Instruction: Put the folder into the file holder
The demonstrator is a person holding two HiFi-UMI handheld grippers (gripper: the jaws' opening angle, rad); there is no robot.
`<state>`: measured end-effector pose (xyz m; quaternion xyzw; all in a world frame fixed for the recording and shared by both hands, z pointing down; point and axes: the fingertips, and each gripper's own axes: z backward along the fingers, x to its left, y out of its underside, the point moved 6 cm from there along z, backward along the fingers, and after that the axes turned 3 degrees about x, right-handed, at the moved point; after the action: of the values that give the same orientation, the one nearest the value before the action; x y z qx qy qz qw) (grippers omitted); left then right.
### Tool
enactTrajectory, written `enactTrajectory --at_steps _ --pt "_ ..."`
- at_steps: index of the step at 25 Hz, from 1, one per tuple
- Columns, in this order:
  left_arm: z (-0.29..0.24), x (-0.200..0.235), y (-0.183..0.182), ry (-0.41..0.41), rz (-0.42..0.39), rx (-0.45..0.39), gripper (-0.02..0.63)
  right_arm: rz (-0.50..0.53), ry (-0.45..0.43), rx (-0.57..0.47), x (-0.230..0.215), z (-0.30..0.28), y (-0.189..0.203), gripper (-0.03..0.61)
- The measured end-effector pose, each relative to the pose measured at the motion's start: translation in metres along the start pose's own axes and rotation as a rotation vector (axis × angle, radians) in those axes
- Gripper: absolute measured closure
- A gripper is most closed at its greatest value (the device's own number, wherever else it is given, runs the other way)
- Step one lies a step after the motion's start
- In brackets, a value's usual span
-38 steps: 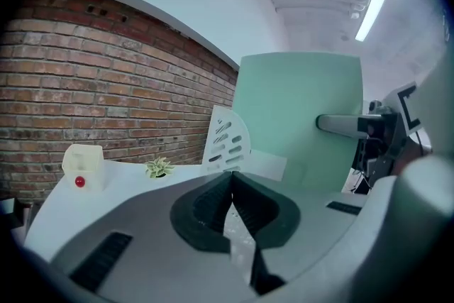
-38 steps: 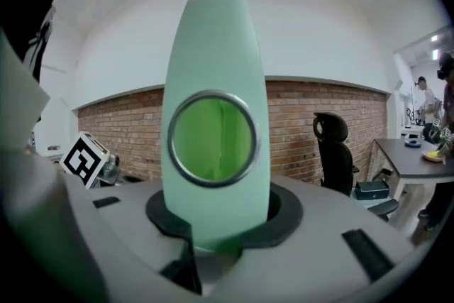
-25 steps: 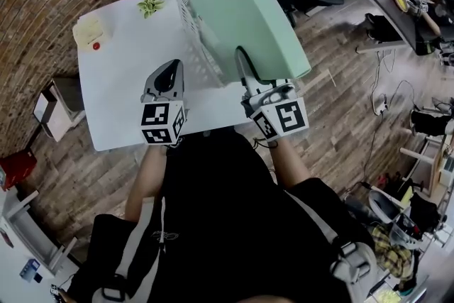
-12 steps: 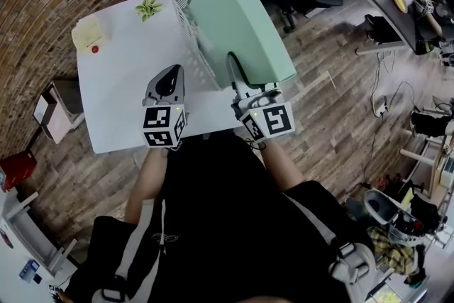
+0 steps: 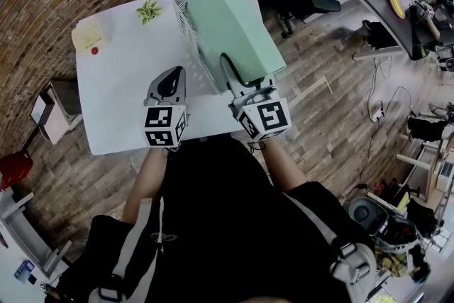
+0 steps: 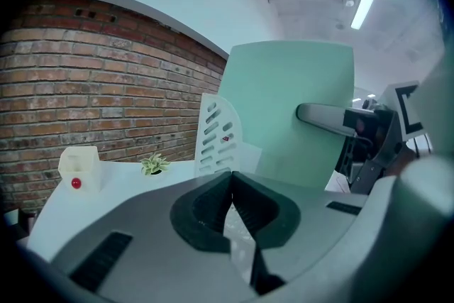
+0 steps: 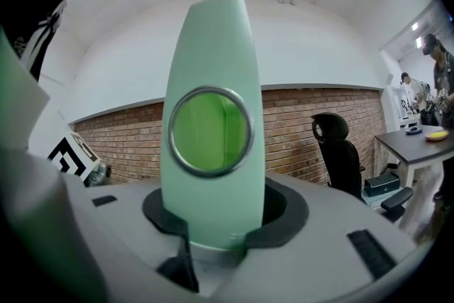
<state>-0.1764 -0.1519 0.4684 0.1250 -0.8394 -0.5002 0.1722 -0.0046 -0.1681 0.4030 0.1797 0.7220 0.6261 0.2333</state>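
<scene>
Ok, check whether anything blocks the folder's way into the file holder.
Nothing visible does. The green folder stands tilted at the white file holder, with no object between them; its lower edge hides the slot itself. The right gripper has the spine between its opening jaws; the left gripper is off to the side.

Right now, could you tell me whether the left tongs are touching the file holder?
Apart. The head view shows a strip of bare table between the shut left tongs and the file holder.
</scene>
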Motion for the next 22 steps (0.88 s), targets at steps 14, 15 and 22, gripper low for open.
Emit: enactTrajectory --at_steps 14,15,22 --pt "-0.004 0.003 0.002 -0.005 0.002 0.017 0.592 0.083 -0.087 0.493 0.005 -0.005 0.009 0.353" --pt "-0.004 0.003 0.001 -0.005 0.003 0.015 0.592 0.062 -0.08 0.471 0.005 -0.005 0.01 0.363" --pt "-0.003 0.004 -0.001 -0.019 -0.001 -0.001 0.592 -0.033 -0.004 0.283 -0.001 0.003 0.012 0.43"
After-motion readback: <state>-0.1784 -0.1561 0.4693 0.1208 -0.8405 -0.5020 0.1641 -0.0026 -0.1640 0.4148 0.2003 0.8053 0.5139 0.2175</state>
